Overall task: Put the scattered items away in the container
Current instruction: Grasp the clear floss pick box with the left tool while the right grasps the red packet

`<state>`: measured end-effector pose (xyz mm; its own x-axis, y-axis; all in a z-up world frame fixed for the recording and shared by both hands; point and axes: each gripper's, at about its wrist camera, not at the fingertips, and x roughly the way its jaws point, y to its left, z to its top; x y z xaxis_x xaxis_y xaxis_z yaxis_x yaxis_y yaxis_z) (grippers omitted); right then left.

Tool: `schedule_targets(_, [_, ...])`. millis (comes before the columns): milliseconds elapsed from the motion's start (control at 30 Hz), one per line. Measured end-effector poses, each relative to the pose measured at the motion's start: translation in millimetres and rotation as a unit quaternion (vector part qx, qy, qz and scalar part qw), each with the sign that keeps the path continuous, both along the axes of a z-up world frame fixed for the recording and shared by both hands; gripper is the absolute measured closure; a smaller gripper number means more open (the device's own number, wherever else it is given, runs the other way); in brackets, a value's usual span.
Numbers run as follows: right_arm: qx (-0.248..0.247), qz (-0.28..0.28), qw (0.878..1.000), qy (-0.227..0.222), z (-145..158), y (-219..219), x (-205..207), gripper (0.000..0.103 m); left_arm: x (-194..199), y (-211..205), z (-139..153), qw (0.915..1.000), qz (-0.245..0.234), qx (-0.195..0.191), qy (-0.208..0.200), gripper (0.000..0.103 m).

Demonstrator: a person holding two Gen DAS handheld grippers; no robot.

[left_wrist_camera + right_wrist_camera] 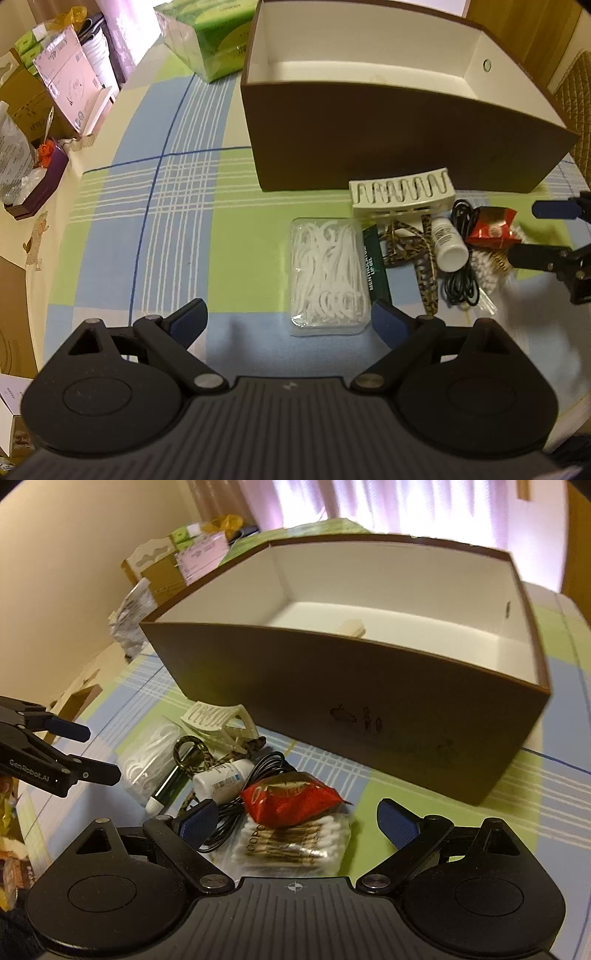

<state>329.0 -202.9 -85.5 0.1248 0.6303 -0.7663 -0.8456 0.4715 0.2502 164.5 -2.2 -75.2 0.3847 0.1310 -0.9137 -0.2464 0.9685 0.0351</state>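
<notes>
Brown cardboard fills the top of my left wrist view: the box (399, 147) stands open on the checked green, blue and white tablecloth (155, 206), its white inside bare as far as I can see from here. My left gripper (290, 323) hangs with its fingers spread wide and nothing between them, and the clear pack of floss picks (328, 277) lies flat on the cloth just ahead of the gap, nearer the right-hand fingertip. Beside the pack sit a dark green lip gel carton (375, 262), leopard-print hair clips (413, 254), a cream claw clip (402, 195) close against the box wall, a small white bottle (448, 240), a coiled black cable (461, 284) and a red wrapper (491, 229) lying on cotton swabs (485, 273). My right gripper (524, 232) reaches in from the right edge, spread over that heap. A green tissue box (210, 40) stands past the box's left corner. From the right wrist view, my right gripper (295, 821) is wide open and holds nothing; the red wrapper (291, 803) and the cotton swabs (295, 843) lie between its fingertips, with the cable (258, 775) touching the left one. One pale item (352, 627) shows inside the box (332, 701). My left gripper (98, 753) shows at the left, parted.
</notes>
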Motion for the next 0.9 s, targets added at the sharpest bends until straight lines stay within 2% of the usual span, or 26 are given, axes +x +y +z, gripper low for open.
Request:
schedule_targets(133, [0.006, 0.026, 0.999, 0.02, -9.4, 8.0, 10.5, 0.006, 6.0, 1.9, -6.3, 1.0, 0.0, -0.004, 0.008, 0.01])
schedule_targets(233, [0.009, 0.038, 0.999, 0.019, -14.2, 12.2, 13.6, 0.007, 9.4, 3.5, -9.1, 1.0, -0.001, -0.002, 0.01, 0.01])
schedule_targets(267, [0.012, 0.043, 0.999, 0.022, -15.1, 13.0, 14.4, 0.031, 10.2, 4.0, -10.0, 0.9999, -0.001, -0.002, 0.01, 0.01])
schedule_targets(300, [0.014, 0.047, 0.999, 0.025, -15.8, 13.4, 15.3, 0.041, 10.8, 4.1, -10.7, 0.9999, -0.001, -0.001, 0.011, 0.01])
schedule_targets(367, [0.016, 0.043, 0.999, 0.026, -17.0, 12.7, 16.7, 0.041, 10.9, 4.3, -11.3, 1.0, -0.003, 0.0, 0.009, 0.01])
schedule_targets(467, [0.026, 0.048, 0.998, 0.012, -13.7, 7.8, 12.1, 0.051, 10.8, 3.0, -11.3, 0.9999, -0.009, 0.001, 0.006, 0.01])
schedule_targets(667, [0.03, 0.024, 0.999, -0.022, 0.0, -9.3, 2.0, 0.055, 10.6, -2.3, -11.3, 0.9994, -0.033, 0.006, -0.007, 0.011])
schedule_targets(900, [0.035, -0.001, 0.999, -0.03, 12.6, -19.2, -8.3, 0.055, 14.9, -14.1, -16.3, 0.9957, -0.086, 0.029, -0.015, 0.02])
